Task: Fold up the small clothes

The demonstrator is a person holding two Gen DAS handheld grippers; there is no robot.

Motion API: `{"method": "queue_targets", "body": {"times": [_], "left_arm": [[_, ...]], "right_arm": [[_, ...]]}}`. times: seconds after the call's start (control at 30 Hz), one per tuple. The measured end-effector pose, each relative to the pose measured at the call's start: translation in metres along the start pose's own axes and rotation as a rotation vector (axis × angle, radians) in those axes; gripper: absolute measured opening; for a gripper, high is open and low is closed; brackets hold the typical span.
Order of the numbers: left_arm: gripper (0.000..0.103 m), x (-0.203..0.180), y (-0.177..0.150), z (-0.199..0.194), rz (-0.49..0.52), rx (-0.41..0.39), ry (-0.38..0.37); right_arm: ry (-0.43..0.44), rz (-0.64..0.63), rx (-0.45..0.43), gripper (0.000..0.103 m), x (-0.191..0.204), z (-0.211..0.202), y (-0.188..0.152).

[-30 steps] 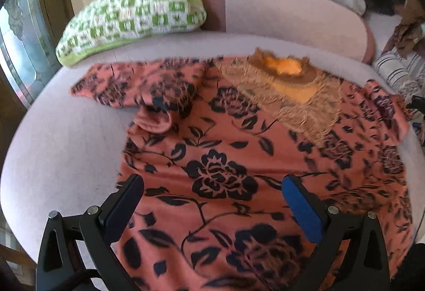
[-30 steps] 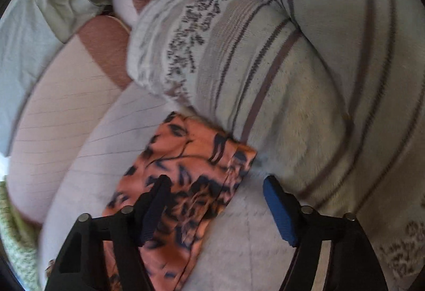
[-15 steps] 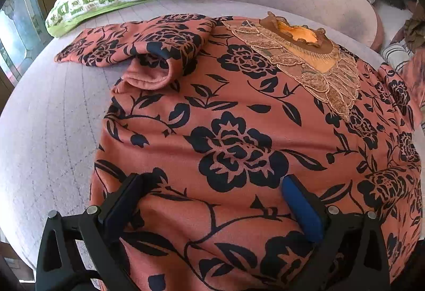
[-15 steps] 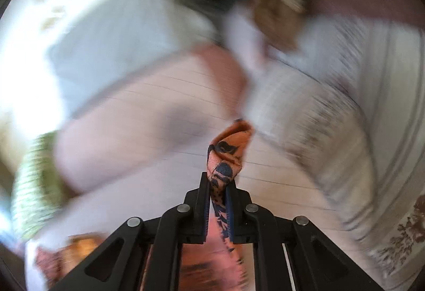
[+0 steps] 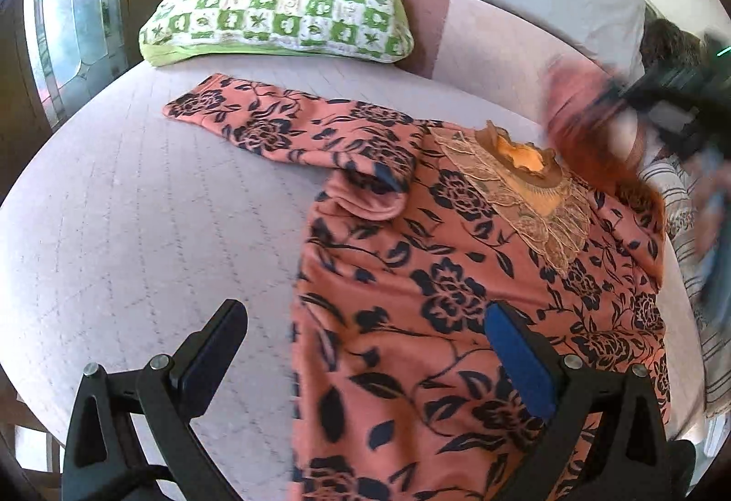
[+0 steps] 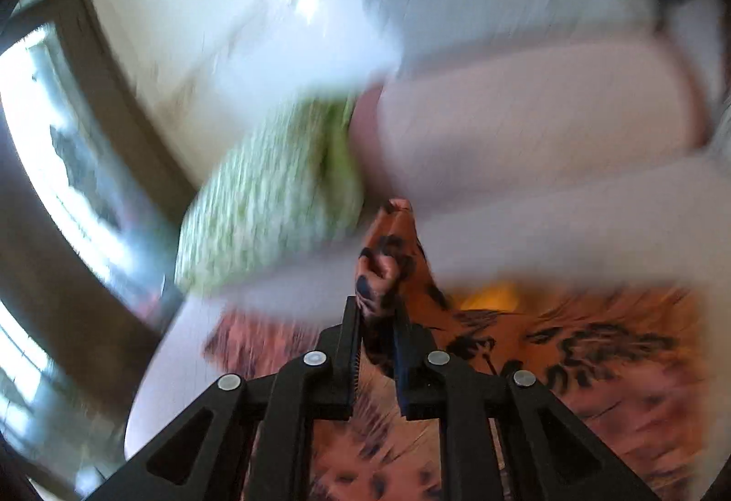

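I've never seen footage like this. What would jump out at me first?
Most striking is the orange dress with black flowers and a lacy collar, spread across the pale bed. Above it, a green-and-white checked pillow lies at the head of the bed. The right gripper is pinched shut on a bunched bit of the dress, lifted up, while the left gripper hangs open over the dress's edge.
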State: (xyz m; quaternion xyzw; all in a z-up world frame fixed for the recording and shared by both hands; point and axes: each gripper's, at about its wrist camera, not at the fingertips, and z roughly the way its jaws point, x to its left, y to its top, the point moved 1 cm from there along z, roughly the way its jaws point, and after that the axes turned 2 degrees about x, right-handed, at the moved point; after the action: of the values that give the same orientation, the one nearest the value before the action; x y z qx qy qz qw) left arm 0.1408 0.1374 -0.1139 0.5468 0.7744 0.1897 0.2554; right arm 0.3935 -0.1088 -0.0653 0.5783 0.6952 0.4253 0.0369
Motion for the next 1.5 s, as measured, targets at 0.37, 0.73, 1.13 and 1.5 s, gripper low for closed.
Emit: {"method": "queue_targets", "body": {"times": [0.37,0.73,1.13,1.5], "left_arm": [[0.102,-0.048,0.069,0.058,0.070,0.056,-0.157],[0.051,-0.119,0.116,0.183,0.152,0.318,-0.146],[0.007,-0.132,0.116,0.139,0.284,0.006,-0.073],[0.009,-0.113,0.092,0.166,0.231,0.104,-0.022]], "right_arm": [[-0.066,0.103,0.081,0.080,-0.107,-0.035,-0.057],[-0.238,0.245,0.036,0.083,-0.241,-0.093,-0.056],[-0.060,0.431,0.148,0.082,-0.330,-0.023,-0.014],[-0.331,0.149,0.137,0.018,-0.298,-0.006,-0.001]]}}
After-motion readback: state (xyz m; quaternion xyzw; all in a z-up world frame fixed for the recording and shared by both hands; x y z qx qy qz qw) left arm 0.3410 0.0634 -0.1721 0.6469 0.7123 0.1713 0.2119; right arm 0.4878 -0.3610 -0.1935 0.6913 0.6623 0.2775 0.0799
